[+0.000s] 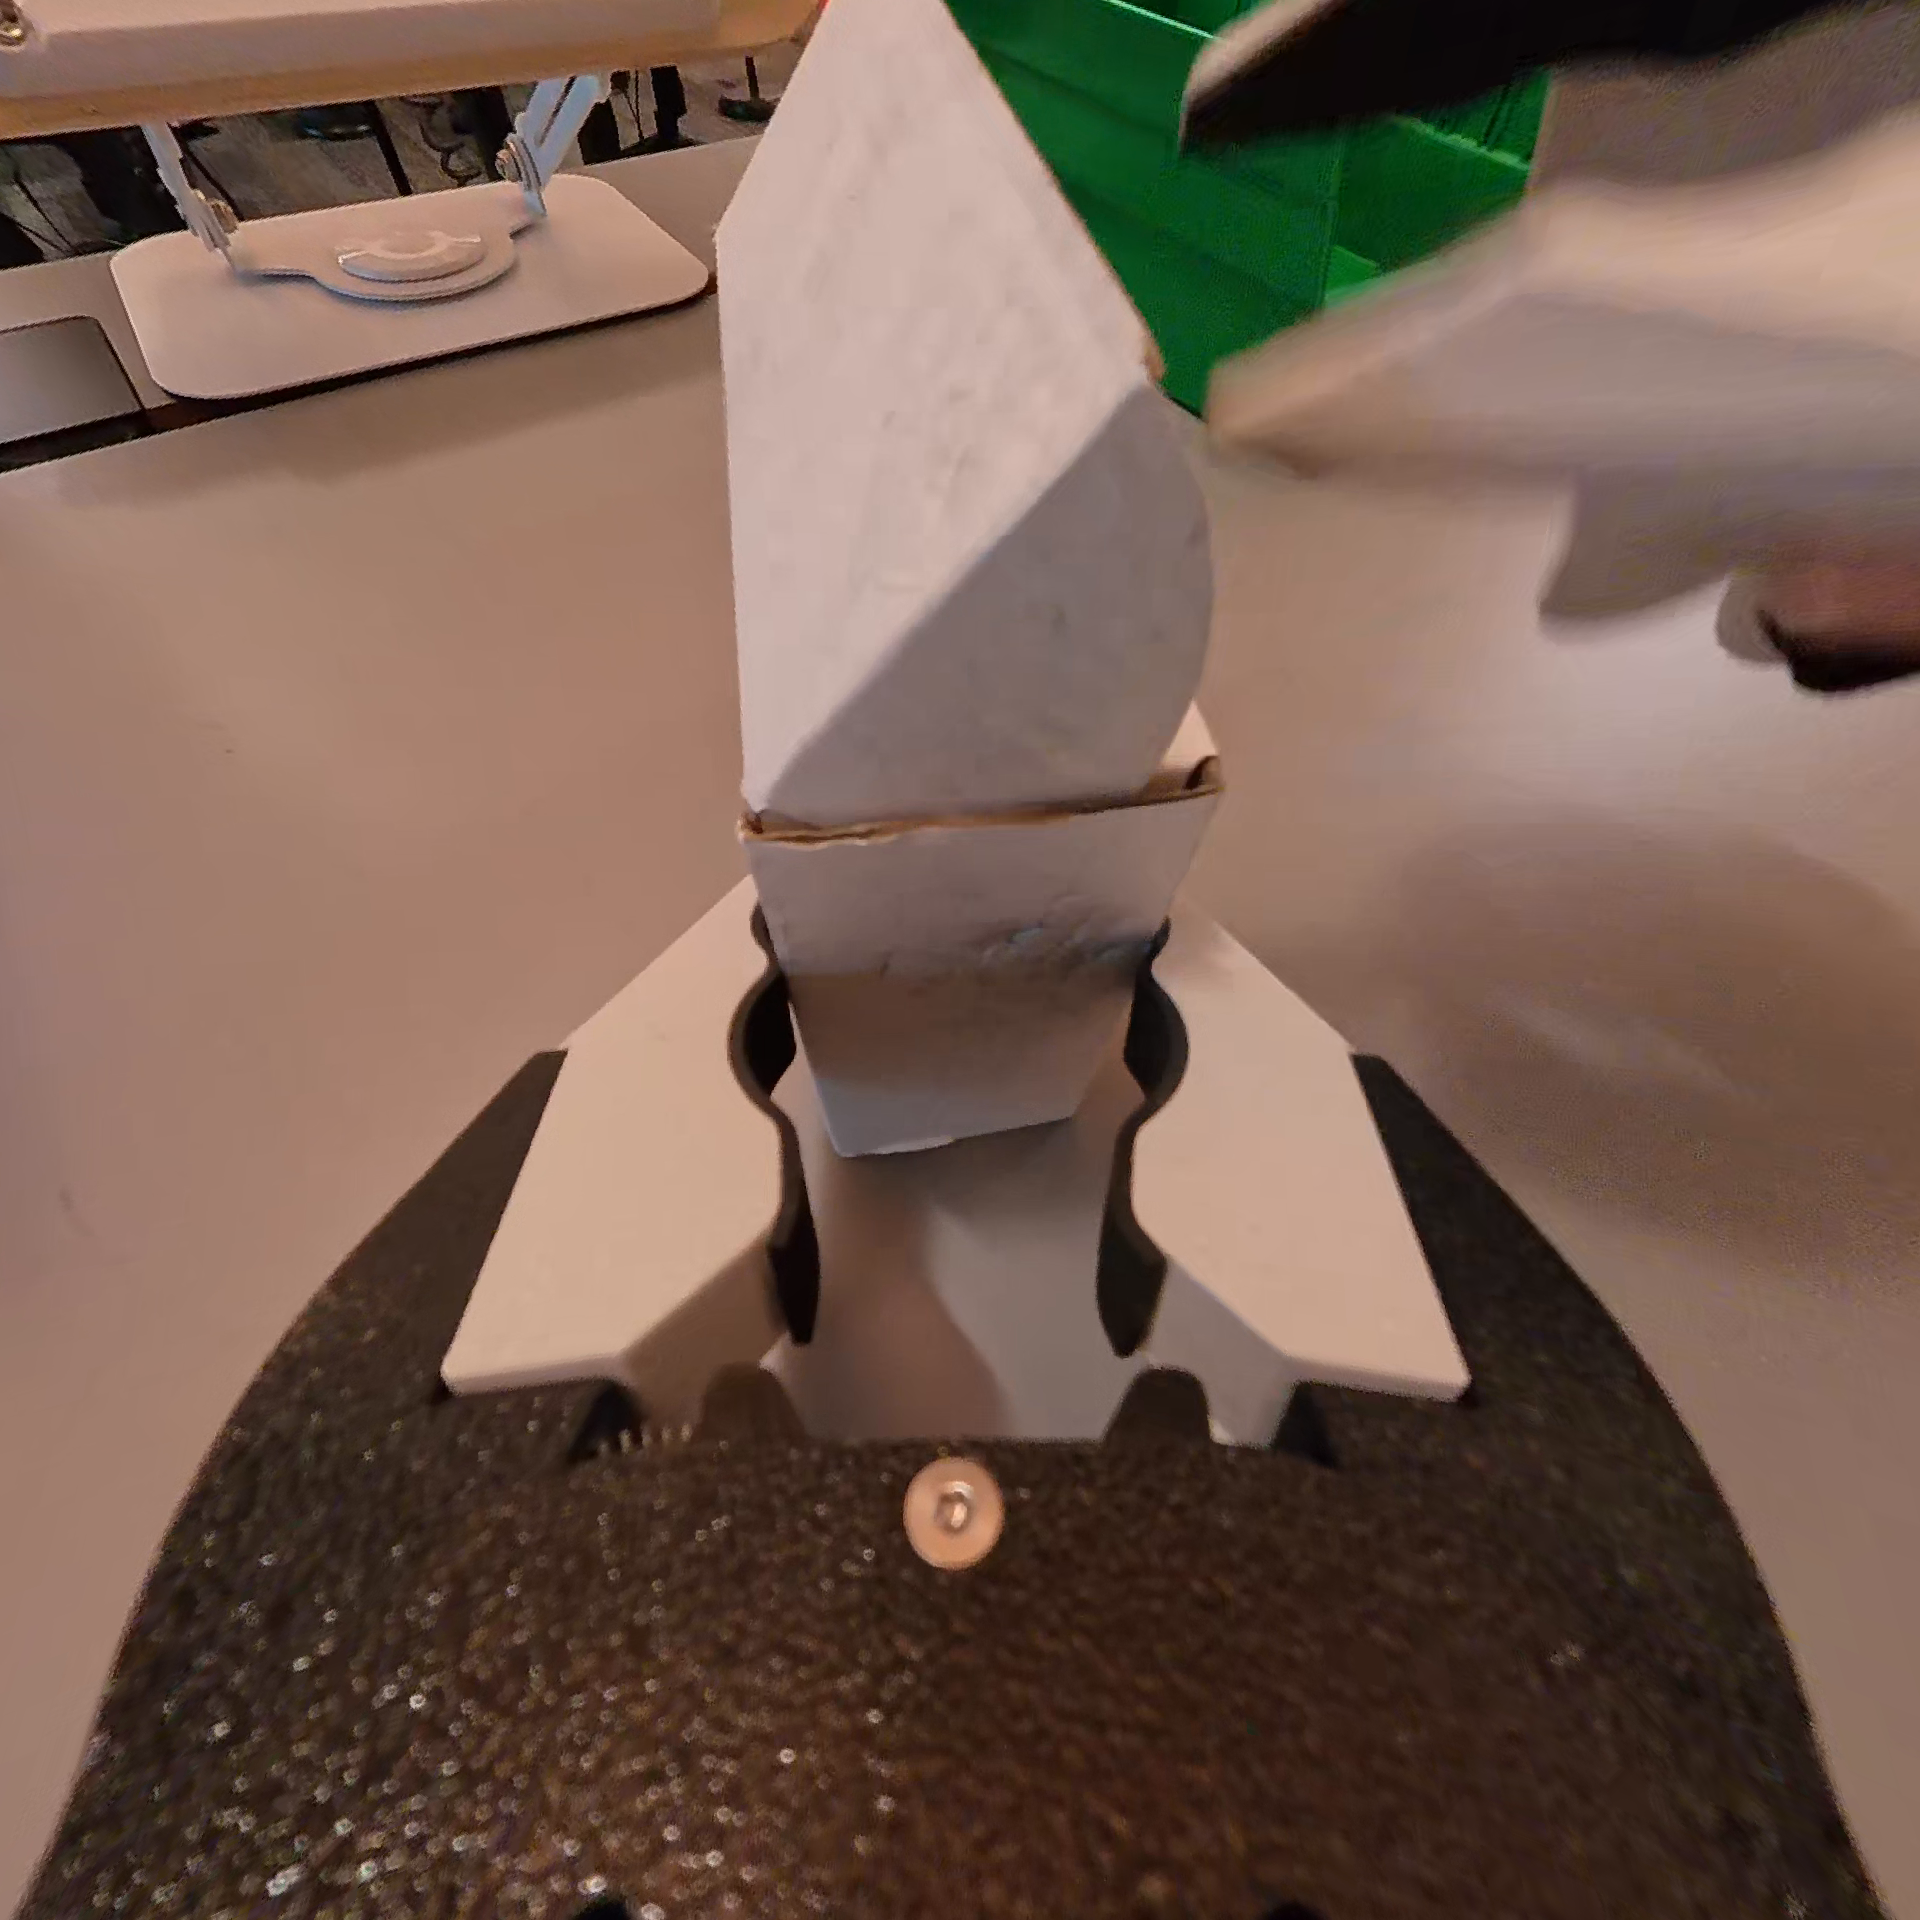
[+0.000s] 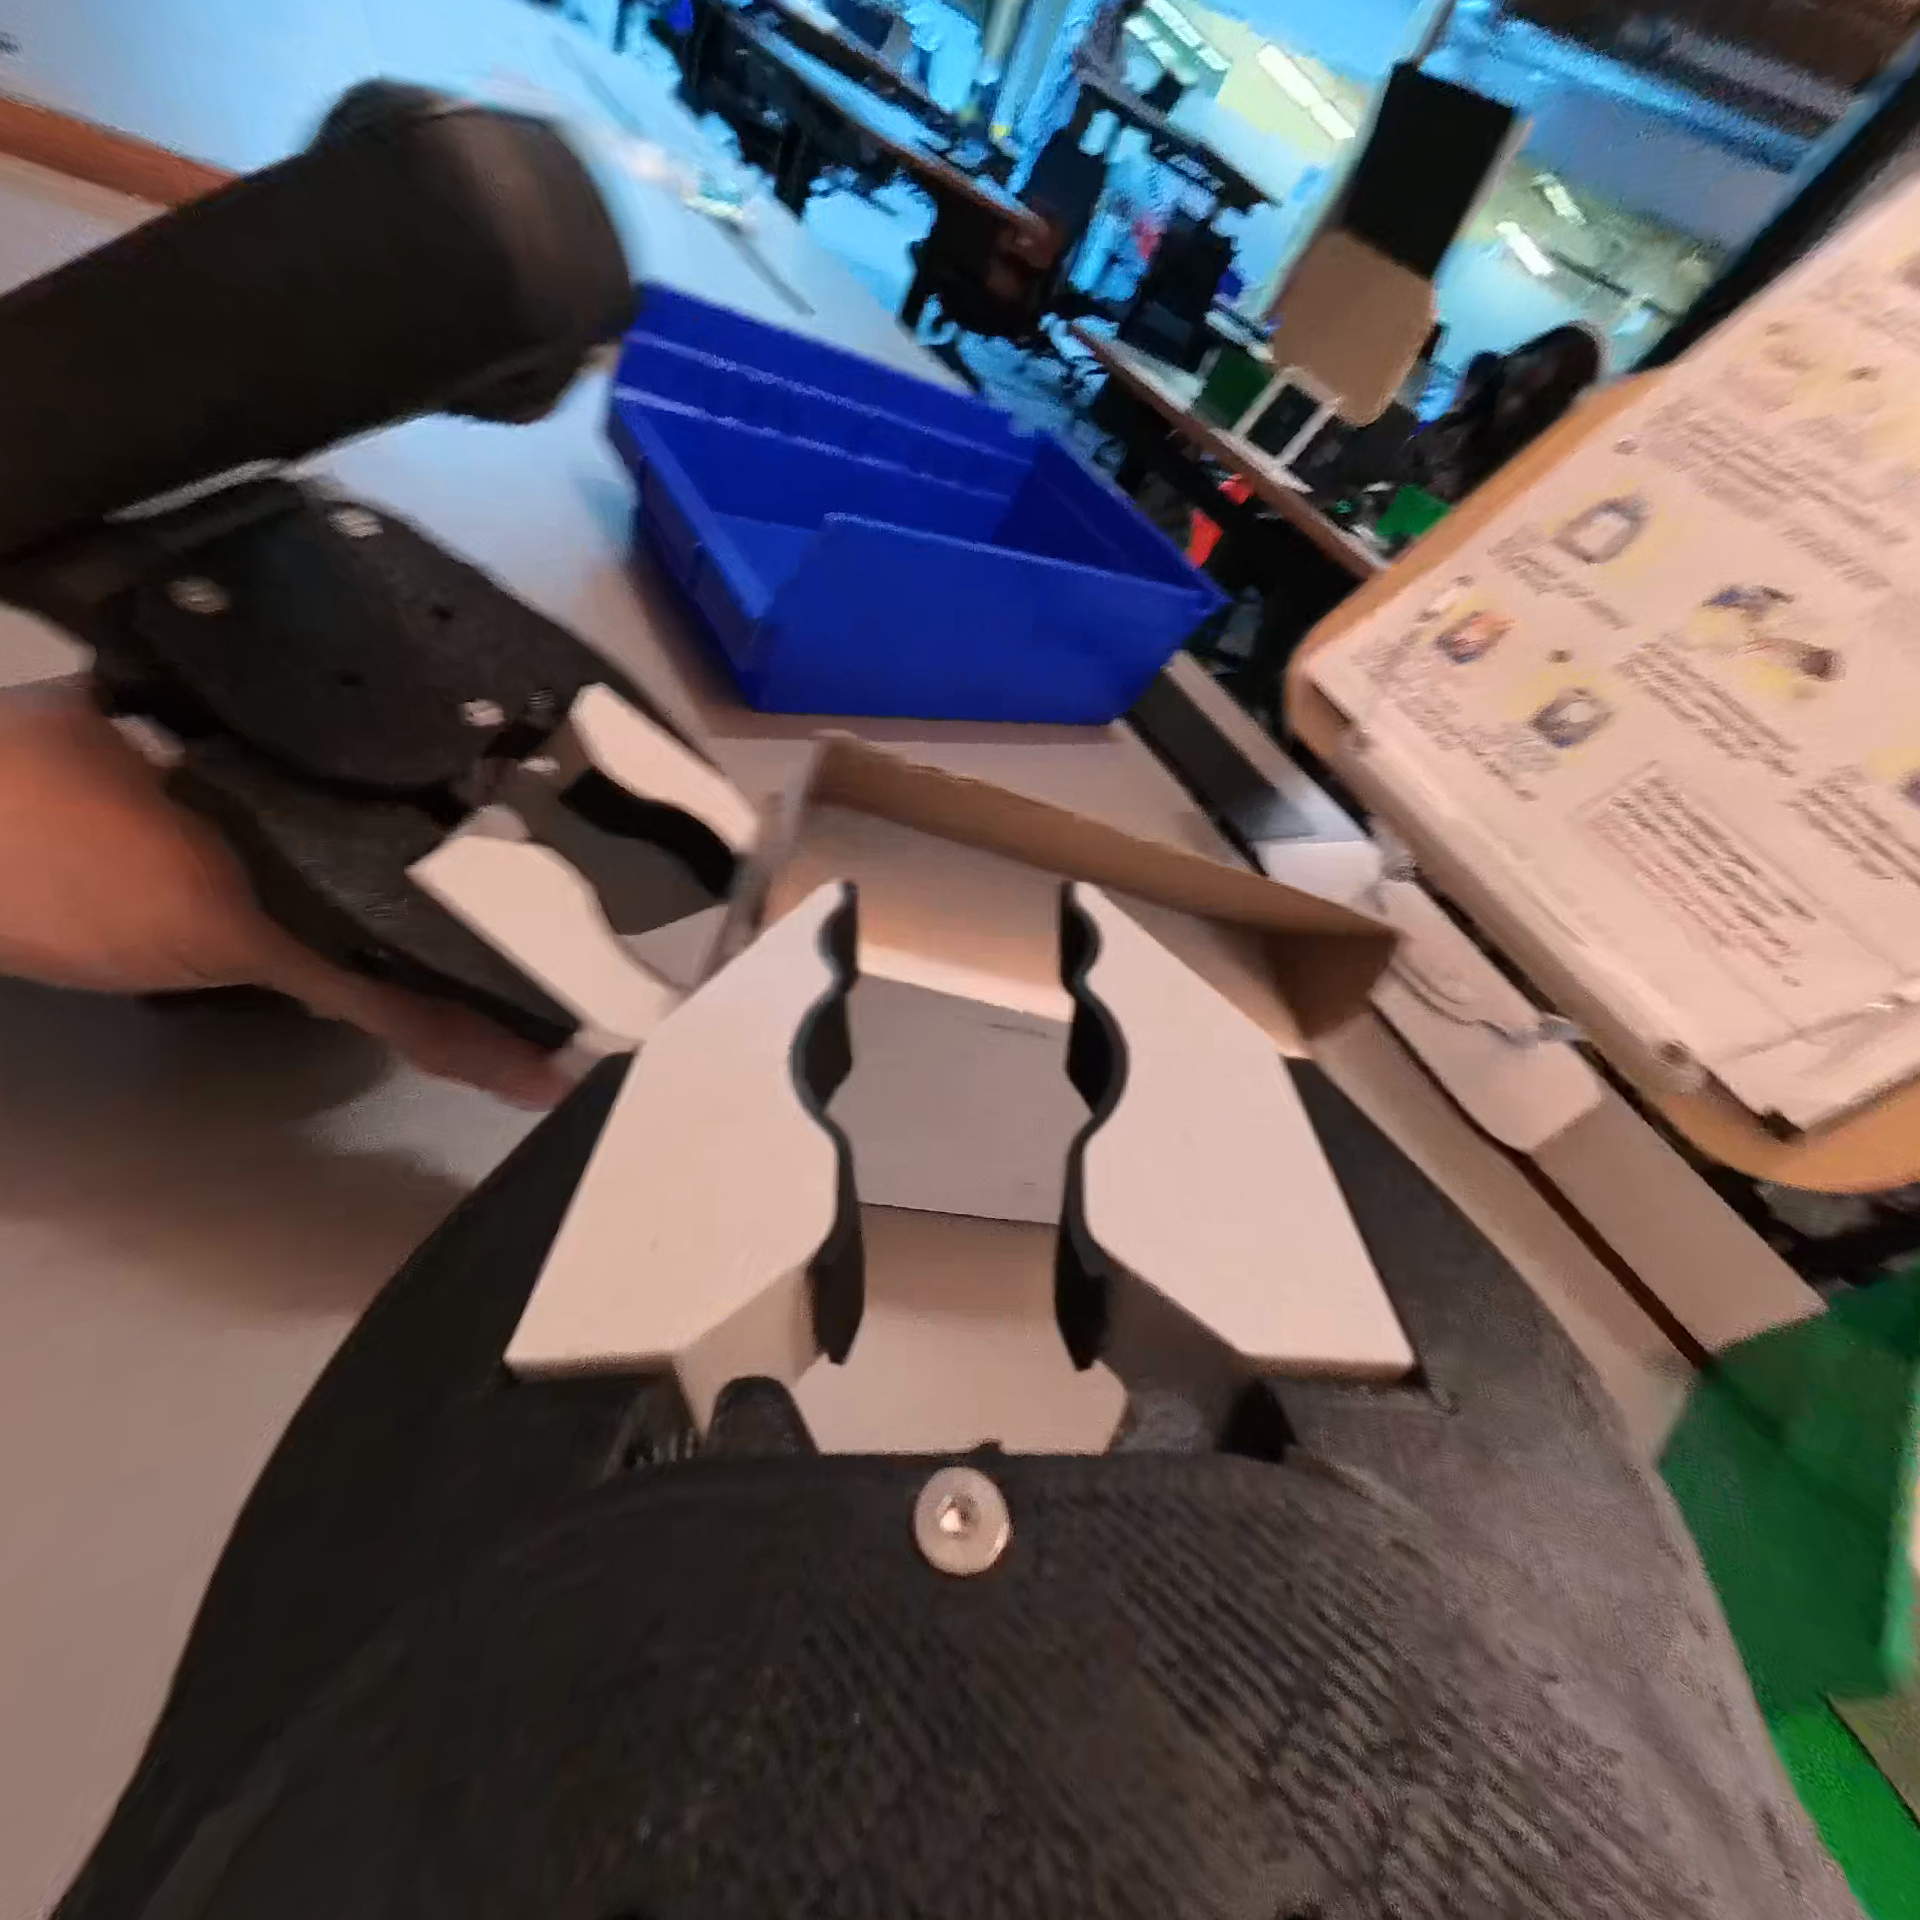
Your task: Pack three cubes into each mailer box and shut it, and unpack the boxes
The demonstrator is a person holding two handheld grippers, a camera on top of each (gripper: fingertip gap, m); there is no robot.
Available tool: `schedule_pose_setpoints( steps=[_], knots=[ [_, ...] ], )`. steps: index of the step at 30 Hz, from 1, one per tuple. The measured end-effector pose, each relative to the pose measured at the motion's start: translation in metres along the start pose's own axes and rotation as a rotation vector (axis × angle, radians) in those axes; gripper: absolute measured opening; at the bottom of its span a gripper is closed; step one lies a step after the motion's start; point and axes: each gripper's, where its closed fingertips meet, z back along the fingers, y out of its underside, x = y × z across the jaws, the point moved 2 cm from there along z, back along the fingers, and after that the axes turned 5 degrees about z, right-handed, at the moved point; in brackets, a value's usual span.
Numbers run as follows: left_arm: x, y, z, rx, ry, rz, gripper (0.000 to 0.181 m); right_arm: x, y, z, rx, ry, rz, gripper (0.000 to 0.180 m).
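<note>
My left gripper (image 1: 956, 935) is shut on the end of a white mailer box (image 1: 935, 520), held up edge-on with its flap raised. In the right wrist view the same box (image 2: 1091, 862) lies open and shows its brown inner lid, and the left gripper (image 2: 696, 904) clamps its left end. My right gripper (image 2: 956, 904) has its jaws partly apart in front of the box's near white wall, gripping nothing. It shows as a blur at the upper right of the left wrist view (image 1: 1558, 416), close to the flap's edge. No cubes are visible.
A blue divided bin (image 2: 935, 582) stands behind the box. A green bin (image 1: 1247, 208) is beyond the box and also at the right edge (image 2: 1808, 1455). A tilted board with a printed sheet (image 2: 1662, 675) stands on the right. A white stand (image 1: 395, 281) sits on the grey table (image 1: 364, 727).
</note>
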Motion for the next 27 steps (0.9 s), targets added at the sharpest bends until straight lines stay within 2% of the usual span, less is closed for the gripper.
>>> schedule_pose_setpoints(
  steps=[3,5,6,8,9,11,13,14,17,21,23,27],
  knots=[
    [0.000,0.000,0.000,0.000,0.000,-0.003,0.062,-0.062,0.015,0.007,-0.003,0.177,-0.137,0.008],
    [0.000,0.000,0.000,0.000,0.004,-0.001,0.061,-0.087,0.022,0.004,-0.018,0.189,-0.230,0.009],
    [0.000,0.000,0.000,0.000,0.004,-0.003,0.061,-0.095,0.012,0.005,-0.072,0.180,-0.222,0.011],
    [0.000,0.000,0.000,0.001,0.004,-0.006,0.061,-0.110,-0.019,0.008,-0.209,0.224,-0.064,0.007],
    [0.000,0.000,0.000,0.001,0.005,-0.004,0.061,-0.116,-0.026,0.004,-0.186,0.253,0.044,0.006],
    [0.000,0.000,0.000,0.001,0.006,-0.004,0.062,-0.122,-0.014,-0.019,0.047,0.219,0.277,0.003],
    [0.000,0.000,0.000,0.001,0.004,-0.006,0.062,-0.127,-0.002,-0.038,0.194,0.216,0.551,0.000],
    [0.000,0.000,0.000,0.001,0.004,-0.005,0.062,-0.123,0.008,-0.047,0.257,0.159,0.630,0.000],
    [0.000,0.000,0.000,0.001,0.002,-0.004,0.062,-0.116,0.037,-0.061,0.353,0.054,0.697,0.000],
    [0.000,0.000,0.000,-0.001,0.001,-0.009,0.062,-0.105,0.055,-0.056,0.360,0.006,0.784,0.000],
    [0.000,0.000,0.000,-0.001,0.002,-0.010,0.062,-0.097,0.068,-0.055,0.355,0.030,0.778,0.000],
    [-0.001,0.000,0.000,-0.003,-0.002,-0.027,0.062,-0.098,0.066,-0.050,0.296,0.061,0.712,0.000]
  ],
)
